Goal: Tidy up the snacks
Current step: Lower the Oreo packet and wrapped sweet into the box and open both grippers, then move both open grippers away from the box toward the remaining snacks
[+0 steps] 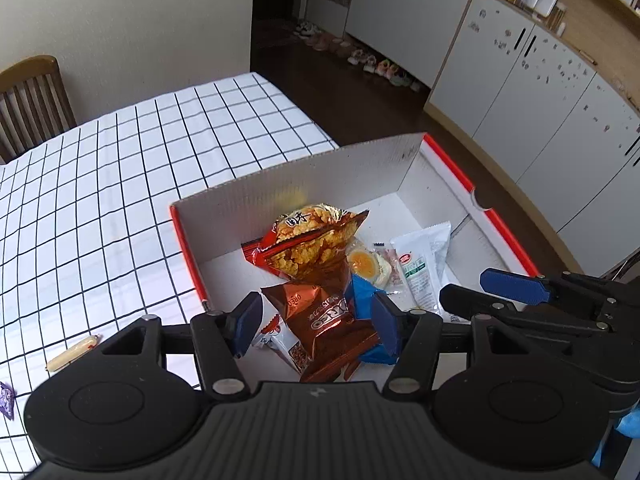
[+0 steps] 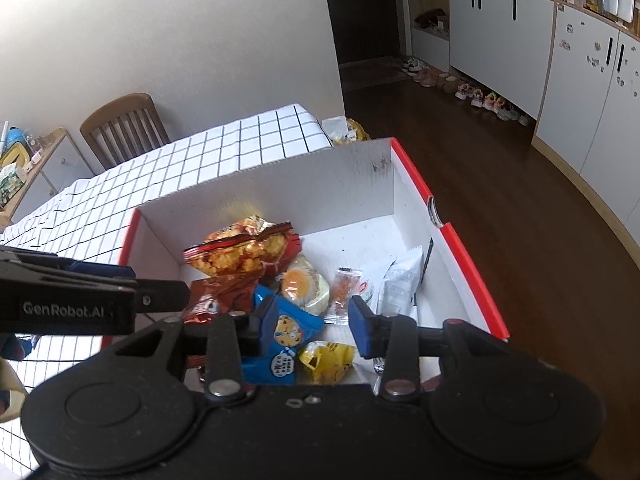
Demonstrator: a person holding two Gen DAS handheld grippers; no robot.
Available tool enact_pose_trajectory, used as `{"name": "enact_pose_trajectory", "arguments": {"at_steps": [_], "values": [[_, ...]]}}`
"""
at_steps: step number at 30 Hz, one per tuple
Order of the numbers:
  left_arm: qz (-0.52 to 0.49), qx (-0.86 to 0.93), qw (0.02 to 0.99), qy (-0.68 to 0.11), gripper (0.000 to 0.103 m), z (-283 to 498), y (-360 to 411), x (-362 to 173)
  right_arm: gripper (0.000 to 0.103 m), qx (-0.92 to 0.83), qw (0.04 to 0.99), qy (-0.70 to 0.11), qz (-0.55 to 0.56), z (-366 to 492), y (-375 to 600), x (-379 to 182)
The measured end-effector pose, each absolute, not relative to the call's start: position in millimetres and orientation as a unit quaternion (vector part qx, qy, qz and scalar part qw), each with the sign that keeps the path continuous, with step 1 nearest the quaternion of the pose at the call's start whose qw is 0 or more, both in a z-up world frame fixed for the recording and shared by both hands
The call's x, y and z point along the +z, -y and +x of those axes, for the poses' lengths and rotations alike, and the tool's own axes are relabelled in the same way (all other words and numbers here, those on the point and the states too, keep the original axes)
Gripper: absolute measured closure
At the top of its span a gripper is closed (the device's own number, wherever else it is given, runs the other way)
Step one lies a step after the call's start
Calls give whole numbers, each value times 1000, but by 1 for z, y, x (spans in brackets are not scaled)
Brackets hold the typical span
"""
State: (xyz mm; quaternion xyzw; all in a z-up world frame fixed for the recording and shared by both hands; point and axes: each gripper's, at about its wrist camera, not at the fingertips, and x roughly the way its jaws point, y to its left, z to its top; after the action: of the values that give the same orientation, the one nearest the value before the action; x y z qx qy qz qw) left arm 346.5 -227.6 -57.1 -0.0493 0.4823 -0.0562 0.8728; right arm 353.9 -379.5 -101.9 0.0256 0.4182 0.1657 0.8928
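A white cardboard box with a red rim (image 1: 188, 248) (image 2: 460, 240) holds several snacks. Among them are an orange-red chips bag (image 1: 312, 240) (image 2: 244, 252), a brown Oreo bag (image 1: 324, 320), an egg pastry (image 1: 366, 264) (image 2: 304, 284) and white-green packets (image 1: 420, 268) (image 2: 396, 284). My left gripper (image 1: 318, 324) stands open just above the Oreo bag, pads clear of it. My right gripper (image 2: 316, 326) is open over a blue cartoon packet (image 2: 286, 344) and a yellow packet (image 2: 328, 360), gripping neither. Each gripper shows from the side in the other's view (image 1: 496, 296) (image 2: 160, 298).
The box sits at the edge of a table with a white checked cloth (image 1: 120, 200). A wrapped sausage stick (image 1: 72, 354) and a purple wrapper (image 1: 6, 398) lie on the cloth to the left. A wooden chair (image 1: 32, 100) stands behind; dark floor and white cabinets (image 1: 500, 80) to the right.
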Motion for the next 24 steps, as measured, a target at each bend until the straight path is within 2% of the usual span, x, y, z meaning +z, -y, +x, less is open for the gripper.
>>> {"name": "enact_pose_trajectory", "arguments": {"at_steps": [3,8,12,16,17,19,24], "values": [[-44,-59,879,-472,44,337,224,-49,58,174,894,-411,27,346,379,-93],[-37,-59,891,-449,44,319,217,-35,55,185,897,-401,30,334,376,-81],[-35,-59,898,-435,44,306,211,-24,46,193,899,-391,27,324,370,-71],[-30,-56,905,-421,44,289,204,-15,42,204,902,-379,20,314,364,-62],[-29,-56,907,-417,42,284,201,-14,41,206,903,-377,20,311,362,-60],[-30,-48,910,-411,32,275,195,-11,39,214,903,-372,24,307,360,-56],[-47,-34,912,-405,32,255,176,-8,30,226,904,-362,28,296,353,-52]]}}
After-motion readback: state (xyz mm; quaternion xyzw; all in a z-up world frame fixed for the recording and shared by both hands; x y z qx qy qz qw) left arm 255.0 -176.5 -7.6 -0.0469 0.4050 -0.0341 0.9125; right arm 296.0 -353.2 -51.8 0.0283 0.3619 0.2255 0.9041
